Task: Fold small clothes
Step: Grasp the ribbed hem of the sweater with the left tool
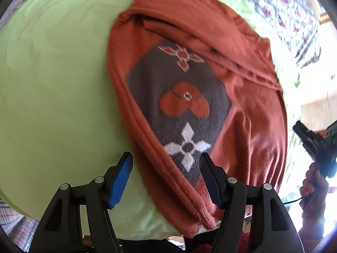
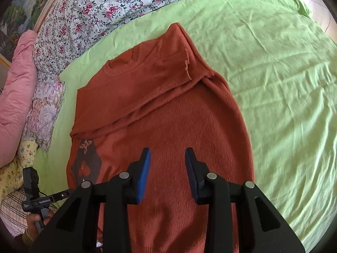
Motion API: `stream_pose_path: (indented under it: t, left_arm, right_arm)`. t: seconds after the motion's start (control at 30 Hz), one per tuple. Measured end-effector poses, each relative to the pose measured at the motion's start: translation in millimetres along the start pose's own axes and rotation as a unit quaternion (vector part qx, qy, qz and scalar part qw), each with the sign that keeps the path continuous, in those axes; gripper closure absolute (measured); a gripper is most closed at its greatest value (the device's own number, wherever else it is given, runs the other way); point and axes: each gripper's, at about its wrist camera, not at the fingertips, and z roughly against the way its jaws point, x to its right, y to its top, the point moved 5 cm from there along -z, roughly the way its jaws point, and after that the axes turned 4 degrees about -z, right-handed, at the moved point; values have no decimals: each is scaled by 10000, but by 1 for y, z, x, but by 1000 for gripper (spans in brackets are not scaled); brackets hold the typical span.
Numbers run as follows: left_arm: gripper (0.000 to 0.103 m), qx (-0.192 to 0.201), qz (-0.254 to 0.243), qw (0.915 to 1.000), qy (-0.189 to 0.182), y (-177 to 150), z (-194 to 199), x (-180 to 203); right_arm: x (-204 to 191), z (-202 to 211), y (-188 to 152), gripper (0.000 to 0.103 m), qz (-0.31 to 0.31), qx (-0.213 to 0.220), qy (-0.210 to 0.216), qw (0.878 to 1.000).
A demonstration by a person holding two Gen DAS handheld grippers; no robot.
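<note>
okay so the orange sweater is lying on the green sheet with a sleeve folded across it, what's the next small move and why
Probably lower both open grippers to the hem nearest the person and pinch it. The left gripper and right gripper hover over the orange sweater holding nothing, and its body lies full length on the green sheet, so folding hem toward collar looks next.

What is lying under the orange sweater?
The orange sweater lies on a green sheet, which shows all around it. Whatever lies directly beneath the sweater is covered.

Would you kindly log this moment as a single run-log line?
item: rust-orange knitted sweater, sleeves folded in, on green sheet | left gripper: open, empty | right gripper: open, empty | stage: sweater released
</note>
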Motion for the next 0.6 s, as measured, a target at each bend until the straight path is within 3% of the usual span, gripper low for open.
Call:
stream_pose_path:
  t: [0.27,0.4,0.47,0.57,0.6]
  left_arm:
    - [38,-206,-167,9995,149,-9,-12,1]
    - [46,-221,-218,9994,139,-16,-13,-1]
    - [73,-248,-243,9994,-12,-18,-13,-2]
    - [92,-202,-262,9992,-231,-21,-8,-5]
    - [93,-129,-342,9989,-291,-22,-4,-6]
  right_arm:
    - [4,13,-17,65,-111,100,-22,9999]
    - [6,14,-22,64,-142,95,-42,9998]
    - [7,15,-25,64,-135,76,-51,9999]
    - [12,18,-28,64,-122,67,-83,9999]
    - [14,19,-29,64,-138,75,-103,9998]
